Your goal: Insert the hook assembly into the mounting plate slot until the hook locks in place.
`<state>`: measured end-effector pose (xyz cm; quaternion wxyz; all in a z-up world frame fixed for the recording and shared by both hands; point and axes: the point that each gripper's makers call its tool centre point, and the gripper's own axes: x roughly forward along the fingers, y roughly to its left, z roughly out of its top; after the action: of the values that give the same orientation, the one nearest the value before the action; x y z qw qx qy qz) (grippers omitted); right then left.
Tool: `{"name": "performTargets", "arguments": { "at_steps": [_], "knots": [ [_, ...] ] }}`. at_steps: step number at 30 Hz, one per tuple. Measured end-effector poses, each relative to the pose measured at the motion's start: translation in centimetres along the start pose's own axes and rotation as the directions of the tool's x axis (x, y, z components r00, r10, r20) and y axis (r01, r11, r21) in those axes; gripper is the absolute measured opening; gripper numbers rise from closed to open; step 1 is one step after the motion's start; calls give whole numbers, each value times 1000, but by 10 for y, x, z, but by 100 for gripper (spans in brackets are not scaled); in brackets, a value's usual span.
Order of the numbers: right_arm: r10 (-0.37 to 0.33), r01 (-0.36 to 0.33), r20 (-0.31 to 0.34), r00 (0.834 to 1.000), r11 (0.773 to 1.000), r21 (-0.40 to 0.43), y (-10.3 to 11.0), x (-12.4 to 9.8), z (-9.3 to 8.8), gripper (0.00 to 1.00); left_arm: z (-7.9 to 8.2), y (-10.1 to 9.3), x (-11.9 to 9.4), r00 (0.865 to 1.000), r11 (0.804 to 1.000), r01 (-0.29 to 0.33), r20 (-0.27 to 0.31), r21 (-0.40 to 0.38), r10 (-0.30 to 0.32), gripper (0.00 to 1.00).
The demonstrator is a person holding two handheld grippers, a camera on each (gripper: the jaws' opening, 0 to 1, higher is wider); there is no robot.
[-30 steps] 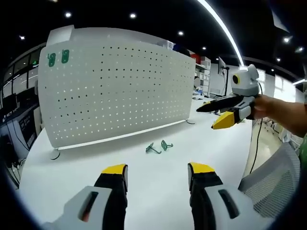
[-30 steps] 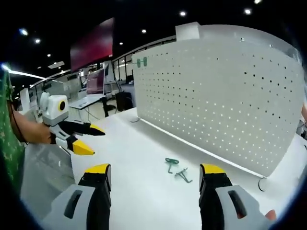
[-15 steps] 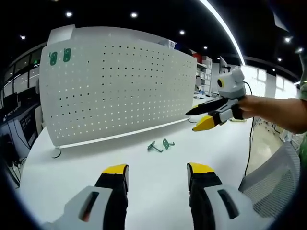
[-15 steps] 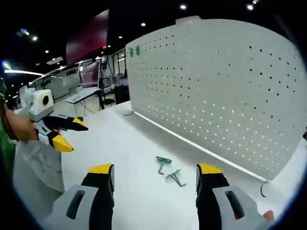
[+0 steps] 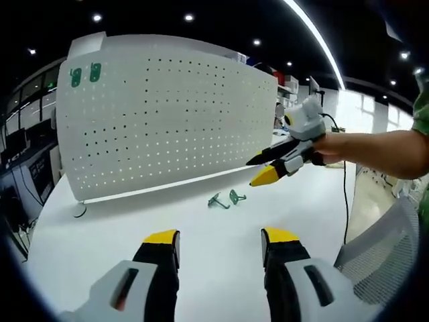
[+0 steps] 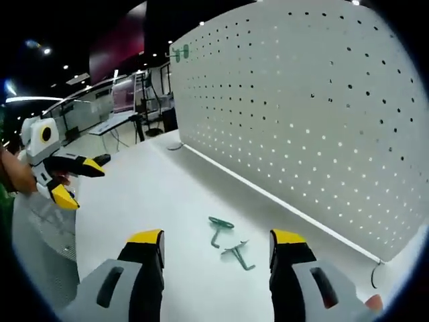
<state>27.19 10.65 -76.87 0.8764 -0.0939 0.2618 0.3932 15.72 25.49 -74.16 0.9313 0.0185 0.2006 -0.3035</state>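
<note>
Green metal hooks (image 6: 229,241) lie on the white table (image 6: 134,194); both tongs gape wide, empty.

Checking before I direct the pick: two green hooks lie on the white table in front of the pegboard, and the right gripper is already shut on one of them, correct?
Not quite. The right gripper is open and holds nothing. In the right gripper view both green hooks lie loose on the white table ahead of its spread jaws, in front of the pegboard.
</note>
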Motion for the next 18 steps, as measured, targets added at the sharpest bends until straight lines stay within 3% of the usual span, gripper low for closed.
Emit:
{"name": "performTargets", "arguments": {
  "at_steps": [7, 18],
  "knots": [
    [5, -5, -15, 1000, 1000, 1, -12, 14, -4, 59, -4, 0, 1, 1000, 1000, -4, -14, -1, 4, 49],
    [22, -22, -25, 999, 1000, -3, -17, 29, -10, 43, -9, 4, 3, 999, 1000, -19, -33, -7, 18, 49]
  ]
}}
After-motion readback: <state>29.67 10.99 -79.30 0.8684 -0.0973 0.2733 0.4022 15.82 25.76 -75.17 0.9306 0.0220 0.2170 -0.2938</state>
